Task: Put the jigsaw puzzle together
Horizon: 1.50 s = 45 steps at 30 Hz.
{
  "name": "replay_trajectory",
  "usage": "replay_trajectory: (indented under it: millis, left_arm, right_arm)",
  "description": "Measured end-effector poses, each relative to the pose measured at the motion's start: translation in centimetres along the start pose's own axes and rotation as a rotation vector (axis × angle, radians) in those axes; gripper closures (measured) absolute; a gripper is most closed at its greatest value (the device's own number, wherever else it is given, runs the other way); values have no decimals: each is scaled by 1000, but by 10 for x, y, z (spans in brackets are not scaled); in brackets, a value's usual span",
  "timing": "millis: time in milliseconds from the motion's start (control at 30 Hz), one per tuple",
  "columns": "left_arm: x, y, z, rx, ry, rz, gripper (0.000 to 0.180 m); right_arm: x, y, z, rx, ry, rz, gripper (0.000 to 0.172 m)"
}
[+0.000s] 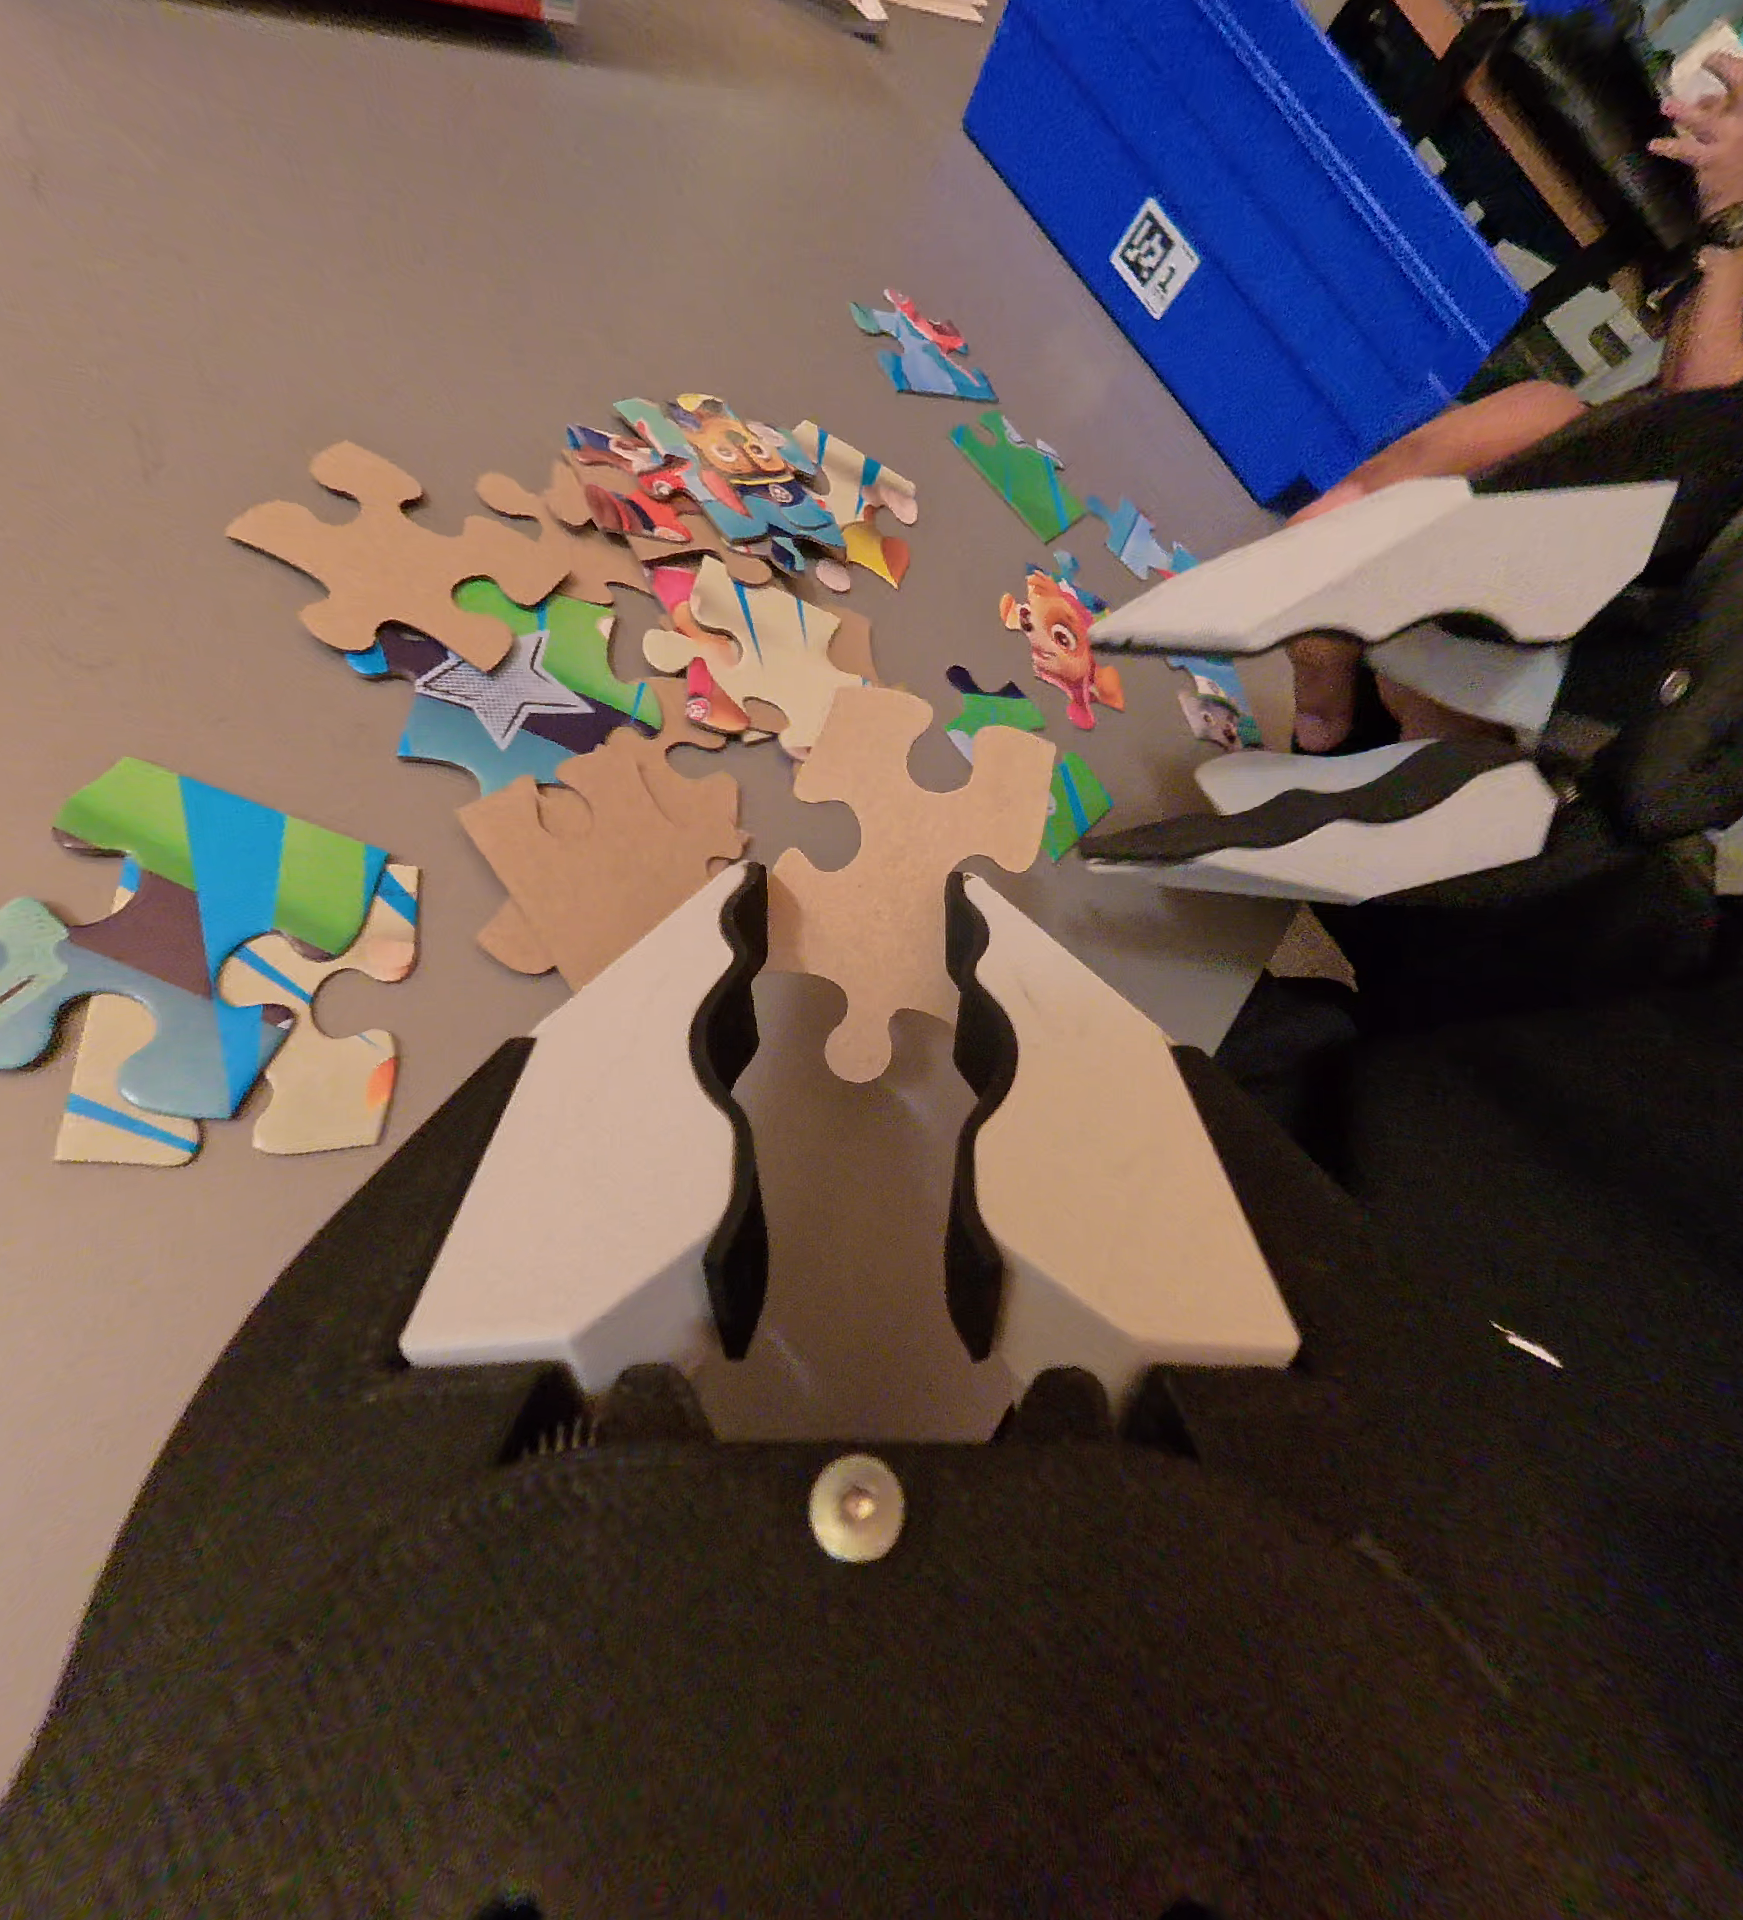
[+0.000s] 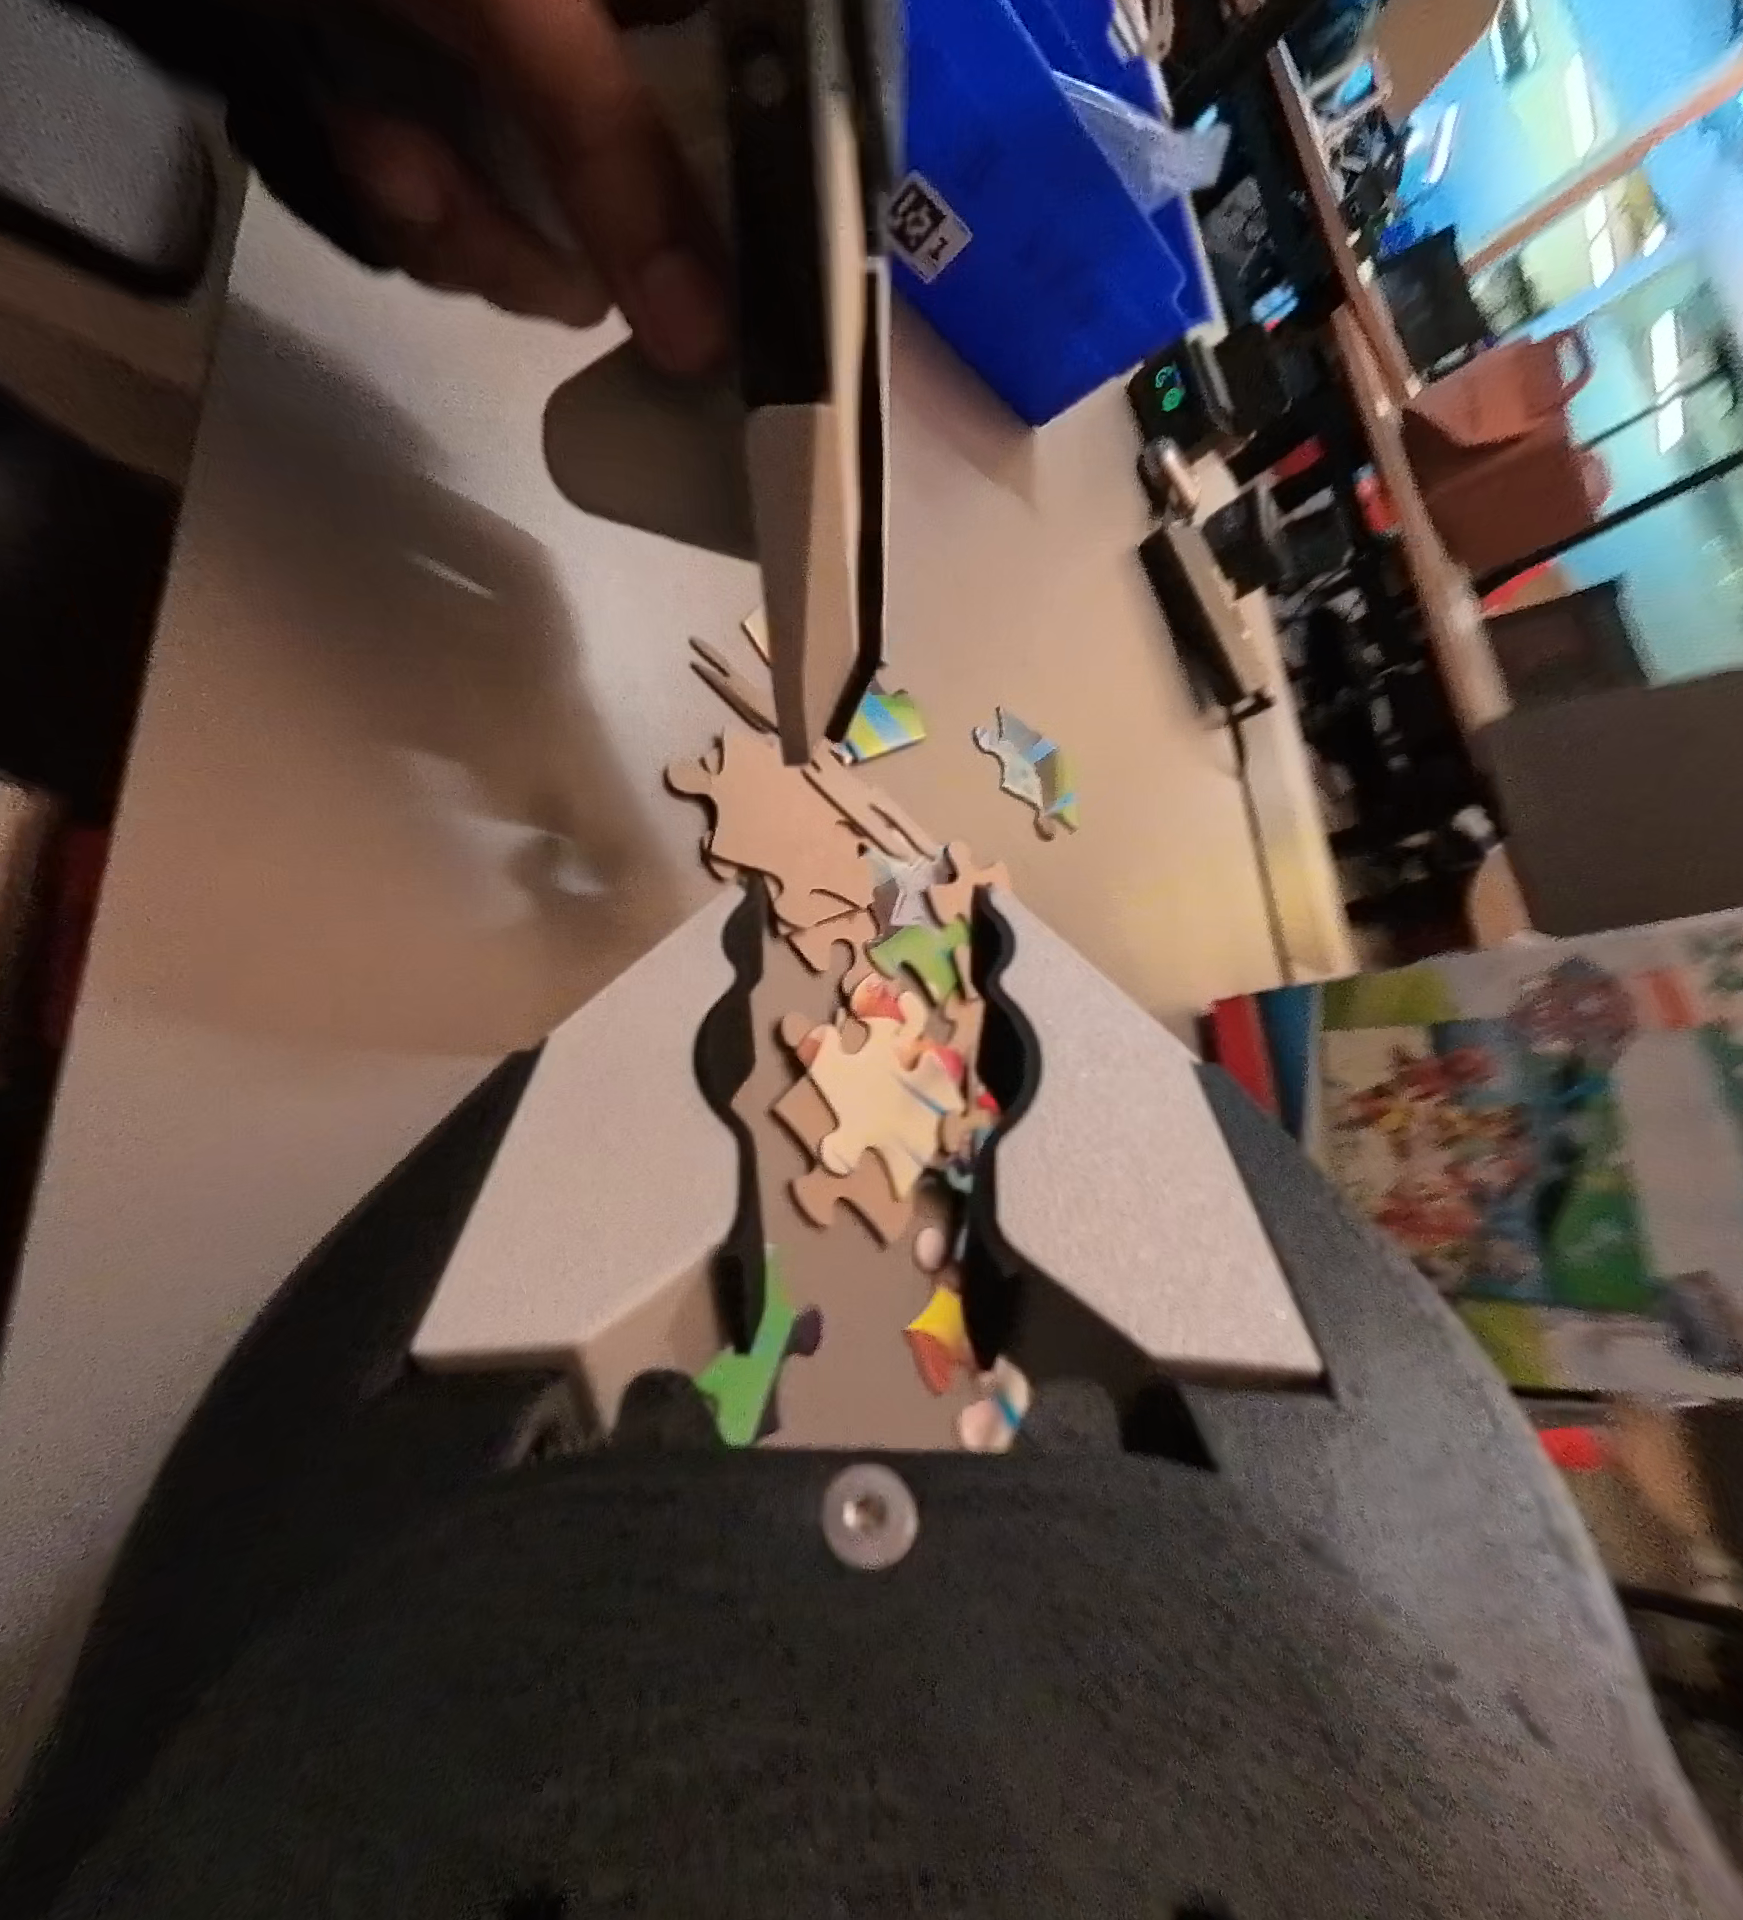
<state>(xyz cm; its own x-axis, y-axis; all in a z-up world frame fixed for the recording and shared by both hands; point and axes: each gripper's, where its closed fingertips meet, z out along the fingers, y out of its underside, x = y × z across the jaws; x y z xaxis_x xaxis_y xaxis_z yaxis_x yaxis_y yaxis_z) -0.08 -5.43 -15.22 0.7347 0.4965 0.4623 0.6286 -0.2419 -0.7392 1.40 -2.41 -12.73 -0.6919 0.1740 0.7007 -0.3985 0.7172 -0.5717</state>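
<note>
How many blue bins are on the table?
1: a blue bin stands at the table's far right edge, beyond the scattered puzzle pieces. Others may lie outside the views.

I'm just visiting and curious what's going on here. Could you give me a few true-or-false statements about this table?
1. The left hand-held gripper holds a brown puzzle piece. True.
2. All pieces lie picture side up. False: several show plain cardboard.
3. A blue bin stands on the table. True.
4. The right hand-held gripper grips the bin. False: it hangs apart from it, jaws open, over loose pieces.
</note>
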Motion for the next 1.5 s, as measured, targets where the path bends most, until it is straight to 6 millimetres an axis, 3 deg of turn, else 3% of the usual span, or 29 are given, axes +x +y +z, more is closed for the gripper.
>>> replay_trajectory:
  millis: [100, 233, 267, 367, 467, 533, 600, 767, 900, 967, 1100, 1233, 1367, 1500]
  left_arm:
    - [5, 1, 3, -16, 3, 18, 148]
    - [13, 2, 6, -16, 30, 32, 148]
    - [14, 1, 5, -10, 32, 31, 147]
    - [6, -8, -1, 56, 2, 22, 124]
    - [-9, -29, -18, 199, -46, -7, 102]
    - [-20, -41, -31, 289, -74, -21, 98]
    - [-24, -45, -38, 329, -94, -7, 98]
    - [-21, -39, -34, 306, -124, 54, 98]
    - [-21, -36, -33, 291, -152, 92, 98]
    - [-23, -34, -33, 284, -168, 102, 98]
    - [-31, -33, -38, 276, -211, 119, 98]
    - [-36, -26, -35, 229, -223, 111, 99]
    - [-36, -8, -18, 102, -246, 130, 99]
    - [-41, -3, -6, 64, -343, 175, 103]
  right_arm:
    - [-5, -6, 8, -43, 49, -196, 141]
    - [-10, 3, 19, -148, 45, -326, 161]
    - [-12, 4, 20, -154, 38, -333, 172]
    - [-12, 3, 22, -130, 18, -278, 172]
    - [7, 15, 26, -157, 42, -146, 172]
    - [32, 35, 32, -191, 62, 34, 172]
    - [55, 54, 42, -178, 24, 332, 172]
    - [102, 88, 79, -74, -220, 1350, 172]
    - [114, 129, 115, -152, -220, 1589, 172]
    - [113, 131, 126, -149, -250, 1661, 172]
    - [112, 138, 132, -178, -235, 1663, 135]
    - [124, 149, 112, -179, -87, 1572, 150]
    - [128, 128, 81, -117, -23, 1416, 142]
    - [117, 102, 54, -80, 1, 1249, 132]
